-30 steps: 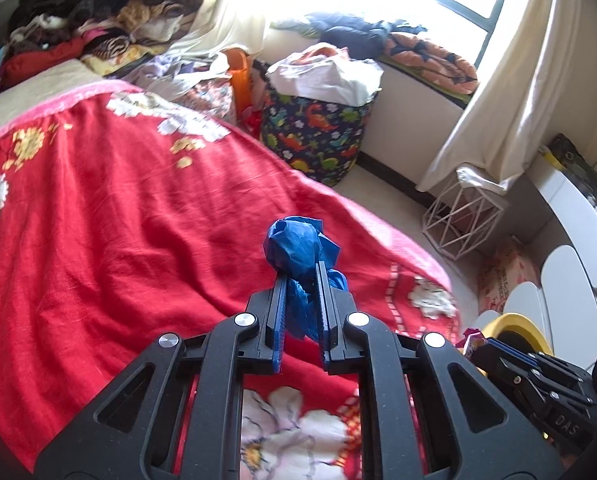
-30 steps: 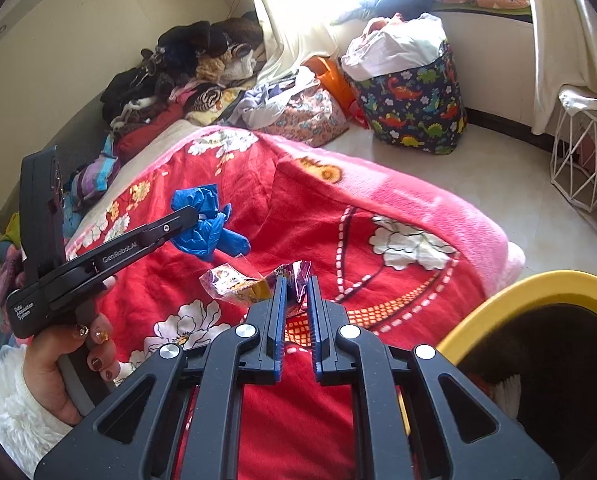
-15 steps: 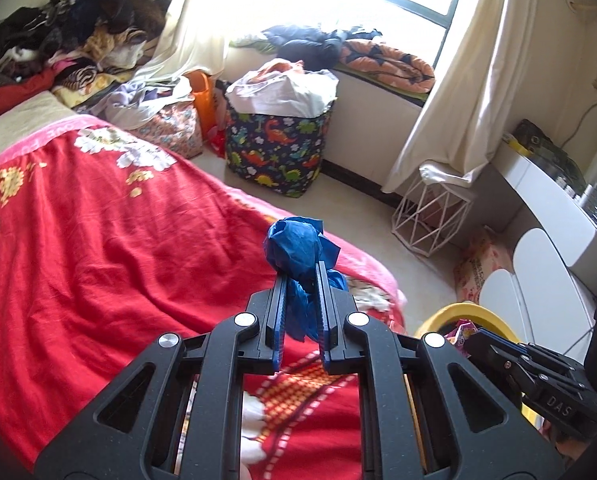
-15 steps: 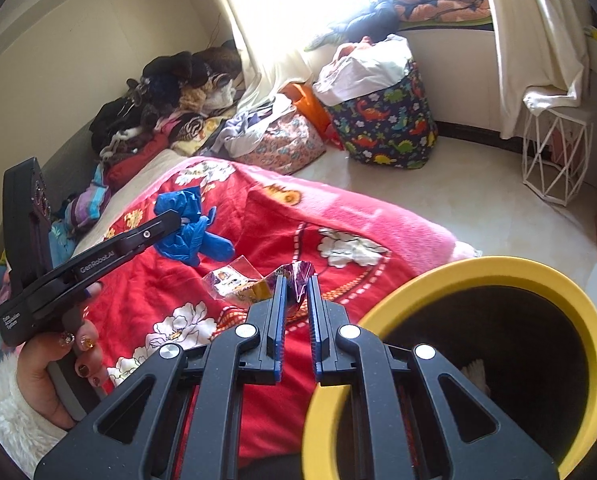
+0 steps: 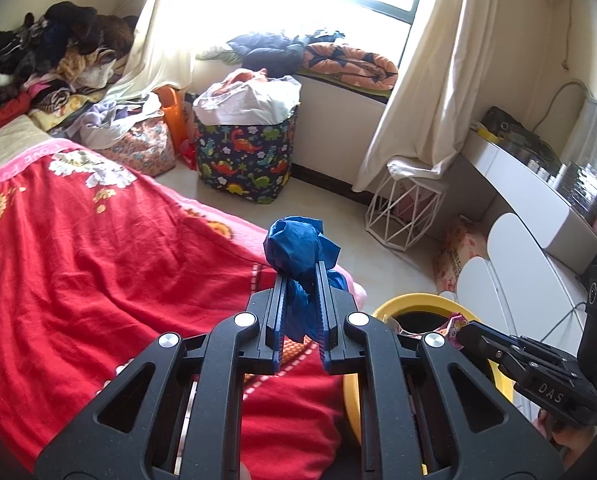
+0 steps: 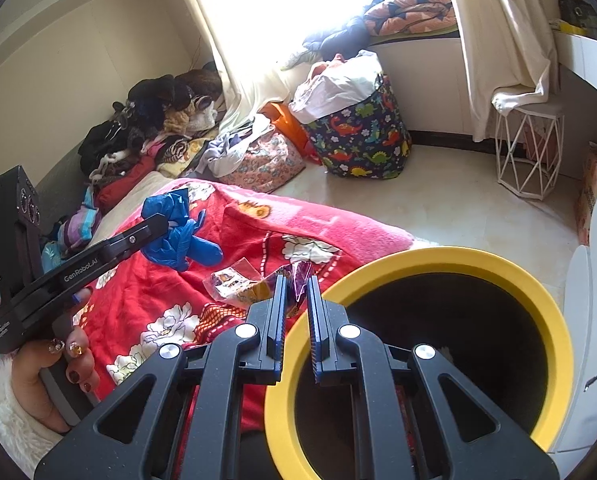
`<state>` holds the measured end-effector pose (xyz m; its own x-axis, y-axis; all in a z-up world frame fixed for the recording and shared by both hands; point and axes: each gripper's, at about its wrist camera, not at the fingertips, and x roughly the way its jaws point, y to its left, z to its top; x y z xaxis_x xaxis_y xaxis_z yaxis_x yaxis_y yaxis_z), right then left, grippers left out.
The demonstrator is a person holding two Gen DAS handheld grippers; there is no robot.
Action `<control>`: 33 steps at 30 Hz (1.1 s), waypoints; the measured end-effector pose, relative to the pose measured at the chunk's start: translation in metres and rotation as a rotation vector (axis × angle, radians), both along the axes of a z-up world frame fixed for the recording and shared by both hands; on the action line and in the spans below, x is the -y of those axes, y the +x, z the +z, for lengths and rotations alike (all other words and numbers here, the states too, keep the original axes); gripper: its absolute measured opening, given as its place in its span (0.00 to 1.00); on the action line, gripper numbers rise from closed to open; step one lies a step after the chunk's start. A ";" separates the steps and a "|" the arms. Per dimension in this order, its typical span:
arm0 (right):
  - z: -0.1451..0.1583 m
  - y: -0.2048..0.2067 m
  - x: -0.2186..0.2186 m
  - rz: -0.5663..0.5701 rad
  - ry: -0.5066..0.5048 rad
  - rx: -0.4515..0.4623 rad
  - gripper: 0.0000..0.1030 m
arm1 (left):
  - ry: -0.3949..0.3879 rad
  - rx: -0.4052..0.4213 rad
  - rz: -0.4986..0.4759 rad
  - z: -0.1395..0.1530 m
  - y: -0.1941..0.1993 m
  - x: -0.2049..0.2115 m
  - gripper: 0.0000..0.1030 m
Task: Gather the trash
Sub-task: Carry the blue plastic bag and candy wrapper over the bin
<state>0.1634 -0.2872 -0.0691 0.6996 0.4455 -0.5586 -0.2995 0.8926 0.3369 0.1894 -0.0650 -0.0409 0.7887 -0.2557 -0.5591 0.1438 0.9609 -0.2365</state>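
Note:
My left gripper (image 5: 300, 268) is shut on a crumpled blue glove (image 5: 296, 246) and holds it above the edge of the red floral blanket (image 5: 98, 260). The glove also shows in the right wrist view (image 6: 176, 226). My right gripper (image 6: 296, 280) is shut on clear and purple snack wrappers (image 6: 242, 284), at the left rim of the yellow-rimmed black bin (image 6: 426, 256). The bin (image 5: 414, 302) lies low and right of the left gripper, with the wrappers (image 5: 454, 320) over it.
A dinosaur-print laundry basket (image 5: 246, 156) and a floral bag (image 5: 146, 148) stand on the floor by the window. A white wire stool (image 5: 406, 212), white desk (image 5: 538, 200) and white chair backs (image 5: 510, 256) are at right. Clothes (image 5: 46, 64) are piled at the bed's far end.
Both grippers have swung right, away from the bed, with their loads held. The yellow bin has come much nearer and fills the lower right of the right wrist view.

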 end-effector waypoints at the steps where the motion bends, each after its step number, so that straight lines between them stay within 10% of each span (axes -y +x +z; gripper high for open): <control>1: 0.001 -0.002 0.003 -0.006 0.003 0.002 0.10 | 0.002 0.003 -0.006 0.000 -0.002 0.004 0.08; 33: -0.010 -0.029 0.085 -0.210 -0.001 0.009 0.10 | 0.052 0.000 -0.187 -0.003 -0.024 0.077 0.08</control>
<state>0.1347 -0.3723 -0.0794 0.7820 0.2890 -0.5522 -0.1098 0.9360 0.3345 0.1654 -0.1422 -0.0441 0.7304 -0.3681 -0.5754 0.3207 0.9286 -0.1870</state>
